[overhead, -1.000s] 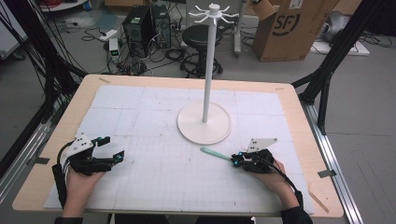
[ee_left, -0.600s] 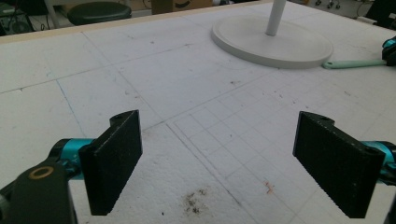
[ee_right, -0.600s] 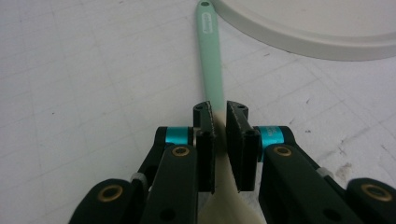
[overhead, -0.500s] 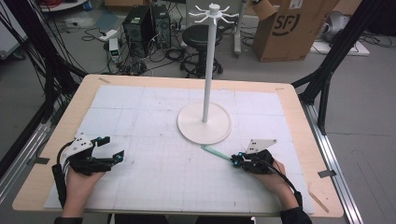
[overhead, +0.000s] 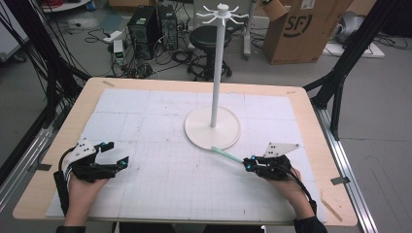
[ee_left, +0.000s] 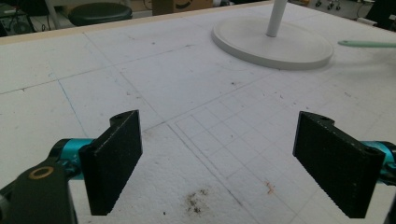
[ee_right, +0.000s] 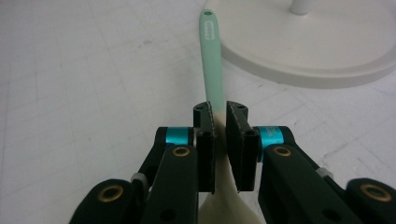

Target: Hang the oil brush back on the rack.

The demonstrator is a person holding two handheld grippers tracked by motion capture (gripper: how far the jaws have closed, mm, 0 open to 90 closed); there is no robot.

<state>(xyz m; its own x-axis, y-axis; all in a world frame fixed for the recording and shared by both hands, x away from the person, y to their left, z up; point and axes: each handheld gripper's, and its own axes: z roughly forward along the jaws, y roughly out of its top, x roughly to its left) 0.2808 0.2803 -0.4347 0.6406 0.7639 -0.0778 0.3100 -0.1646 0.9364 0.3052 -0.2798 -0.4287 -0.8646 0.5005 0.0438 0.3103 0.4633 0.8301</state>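
Stand base lies just beyond spatula gripped by right claw.

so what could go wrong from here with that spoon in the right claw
1. The right claw pinches the mint-green and cream spoon near where its handle meets the bowl, so the long handle could pivot or slip in the grip.
2. The handle tip lies close to the round white base of the hanging stand; a swing could knock it.
3. The left claw rests open, too far off to steady anything.
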